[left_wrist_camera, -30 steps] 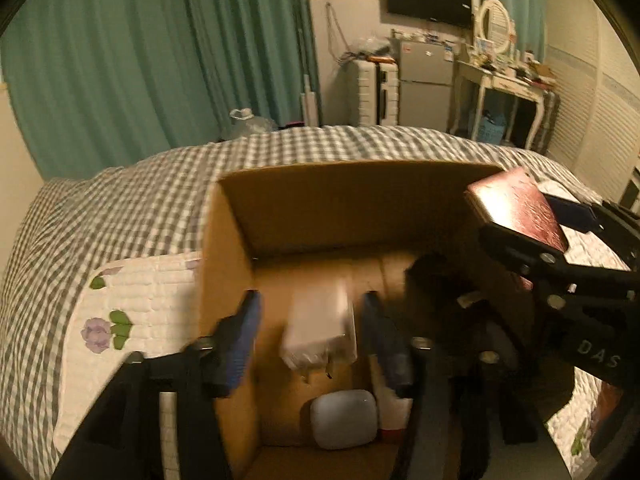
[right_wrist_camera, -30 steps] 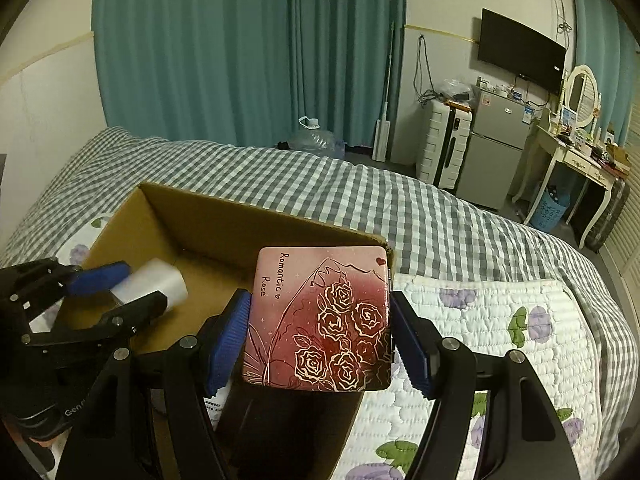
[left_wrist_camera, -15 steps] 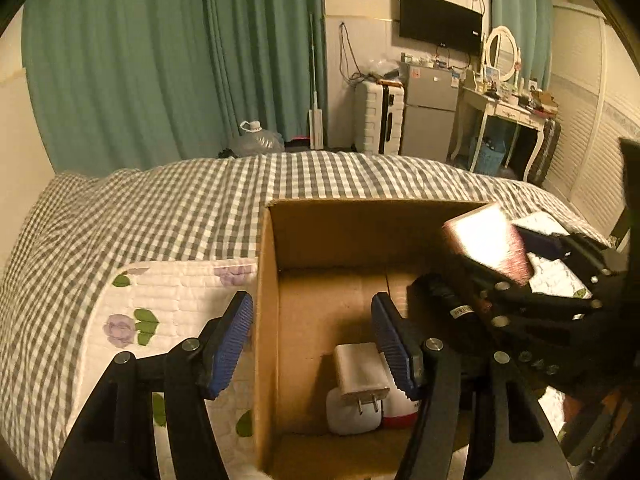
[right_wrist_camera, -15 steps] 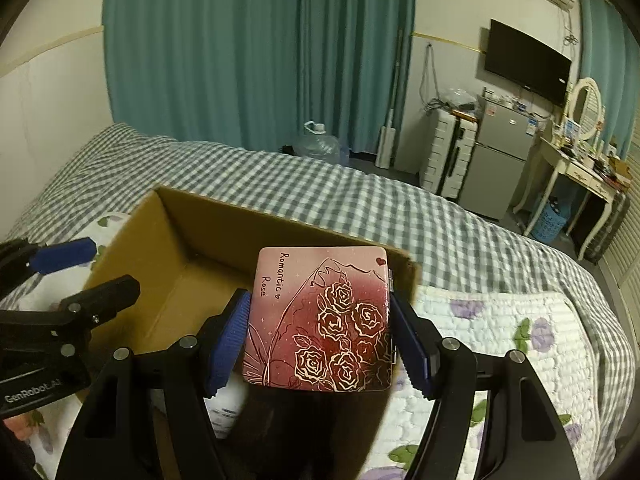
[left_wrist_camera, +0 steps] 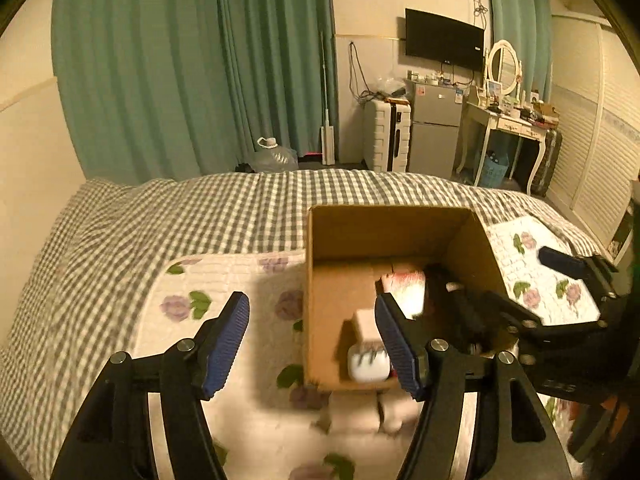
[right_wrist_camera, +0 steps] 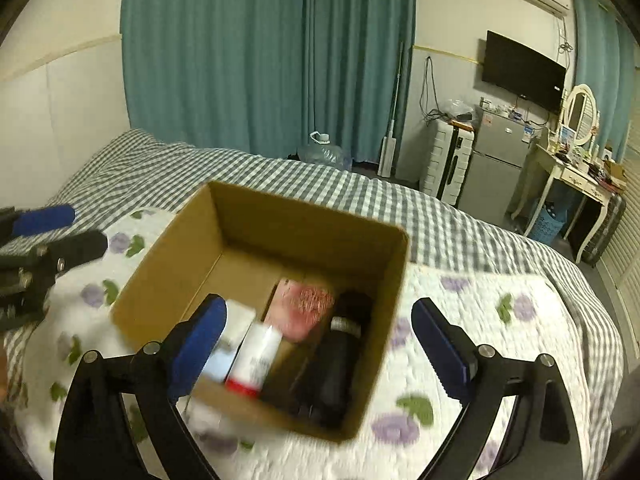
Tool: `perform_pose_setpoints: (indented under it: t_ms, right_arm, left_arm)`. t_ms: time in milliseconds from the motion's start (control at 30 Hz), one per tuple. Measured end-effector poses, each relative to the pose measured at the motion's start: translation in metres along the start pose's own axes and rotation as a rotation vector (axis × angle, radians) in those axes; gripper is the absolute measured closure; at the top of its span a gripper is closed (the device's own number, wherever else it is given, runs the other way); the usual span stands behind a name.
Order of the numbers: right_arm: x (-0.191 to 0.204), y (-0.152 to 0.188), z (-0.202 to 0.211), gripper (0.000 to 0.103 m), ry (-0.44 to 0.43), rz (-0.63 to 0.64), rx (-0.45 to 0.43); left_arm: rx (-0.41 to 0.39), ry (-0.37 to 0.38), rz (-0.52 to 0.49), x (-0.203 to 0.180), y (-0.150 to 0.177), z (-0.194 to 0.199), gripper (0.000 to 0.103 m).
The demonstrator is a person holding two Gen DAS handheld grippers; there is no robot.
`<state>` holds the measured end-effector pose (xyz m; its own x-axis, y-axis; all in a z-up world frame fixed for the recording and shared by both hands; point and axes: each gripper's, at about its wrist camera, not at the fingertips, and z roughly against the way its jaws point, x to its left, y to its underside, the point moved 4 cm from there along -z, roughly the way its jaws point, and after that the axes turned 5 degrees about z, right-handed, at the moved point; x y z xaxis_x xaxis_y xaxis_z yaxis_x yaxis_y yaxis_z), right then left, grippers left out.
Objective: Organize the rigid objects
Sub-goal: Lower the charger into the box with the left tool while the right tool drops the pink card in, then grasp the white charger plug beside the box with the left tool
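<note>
An open cardboard box (right_wrist_camera: 304,216) sits on the bed; it also shows in the left wrist view (left_wrist_camera: 384,224). Inside lie the red rose-print box (right_wrist_camera: 302,310), blurred, a white-and-red tube (right_wrist_camera: 254,360), a white charger (right_wrist_camera: 230,338) and a black bottle (right_wrist_camera: 340,356). In the left wrist view the rose box (left_wrist_camera: 404,290) and charger (left_wrist_camera: 368,356) show in the box. My right gripper (right_wrist_camera: 320,348) is open and empty above the box. My left gripper (left_wrist_camera: 312,344) is open and empty, over the box's left edge.
The box rests on a white floral quilt (right_wrist_camera: 480,360) over a grey checked bedspread (left_wrist_camera: 180,216). Teal curtains, a water jug (left_wrist_camera: 274,156), a white suitcase, a small fridge (left_wrist_camera: 434,136) and a dressing table stand beyond the bed.
My right gripper has opened and let go of the rose box, which now lies in the cardboard box. My left gripper has pulled back and to the left.
</note>
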<state>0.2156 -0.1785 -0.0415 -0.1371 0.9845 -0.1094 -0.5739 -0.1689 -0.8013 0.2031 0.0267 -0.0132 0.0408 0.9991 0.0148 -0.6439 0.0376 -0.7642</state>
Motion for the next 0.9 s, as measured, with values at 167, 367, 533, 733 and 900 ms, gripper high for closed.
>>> perform_pose_setpoints:
  t_ms: [167,367,533,733,900]
  right_arm:
    - [0.016,0.034,0.038,0.006,0.012,0.004,0.017]
    - [0.030,0.081,0.035,0.006,0.001,0.001,0.111]
    - [0.040,0.110,0.013,0.006,-0.010,0.043,0.190]
    - [0.033,0.123,-0.012,0.006,-0.032,0.012,0.242]
    - [0.025,0.129,-0.027,0.006,-0.055,-0.017,0.279]
  left_arm:
    - [0.012,-0.026,0.011,0.014,0.026,0.023,0.034]
    - [0.053,-0.068,0.024,0.026,0.069,0.020,0.034]
    - [0.120,-0.056,0.034,0.022,0.103,-0.004,0.034]
    - [0.197,-0.025,-0.041,-0.010,0.131,-0.050,0.034]
    - [0.237,-0.008,-0.102,-0.031,0.140,-0.084,0.034]
